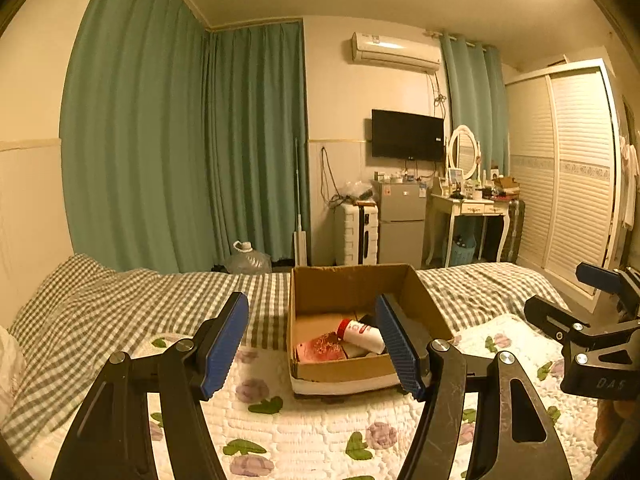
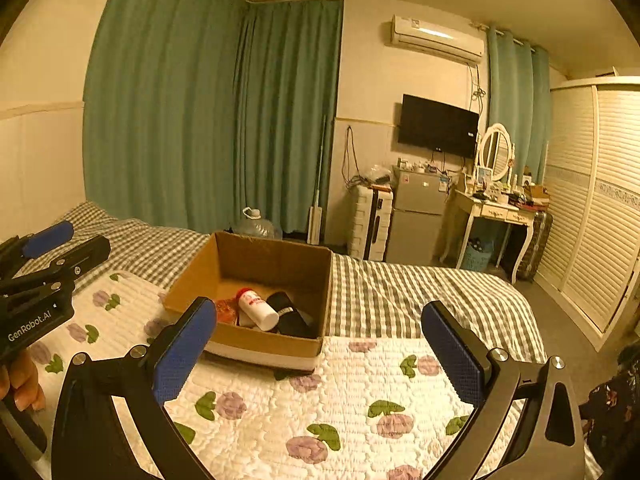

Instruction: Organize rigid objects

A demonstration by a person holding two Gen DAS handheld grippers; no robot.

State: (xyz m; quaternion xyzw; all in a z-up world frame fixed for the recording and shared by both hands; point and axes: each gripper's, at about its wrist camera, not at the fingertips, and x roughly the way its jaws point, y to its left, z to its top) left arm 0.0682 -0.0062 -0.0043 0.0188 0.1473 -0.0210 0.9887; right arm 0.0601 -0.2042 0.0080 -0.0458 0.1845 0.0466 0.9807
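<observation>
At the far left, a green curtain (image 1: 136,136) hangs behind a bed spread with a grey checked sheet (image 1: 100,300) and a white quilt printed with purple flowers (image 1: 320,432). Over that quilt the left gripper (image 1: 312,344) hangs with its blue-padded fingers (image 1: 224,344) spread wide and nothing between them. Just beyond it an open cardboard box (image 1: 356,292) sits on the bed, half on the quilt and half on the checked sheet. Inside the box lie a white bottle with a red cap (image 2: 258,308), tipped on its side, a red packet (image 1: 320,350) to its left and a black object (image 2: 290,314) to its right, touching the bottle; what the black thing is cannot be made out. To the right of the box, the right gripper (image 2: 320,352) is held over the quilt with its jaws likewise wide apart and empty. Against the back wall stand a white suitcase (image 1: 356,234), a small grey fridge (image 1: 402,222), a wall-mounted television (image 1: 406,134) and a dressing table with an oval mirror (image 1: 464,152). At the far right is a white louvred wardrobe (image 1: 576,176)
</observation>
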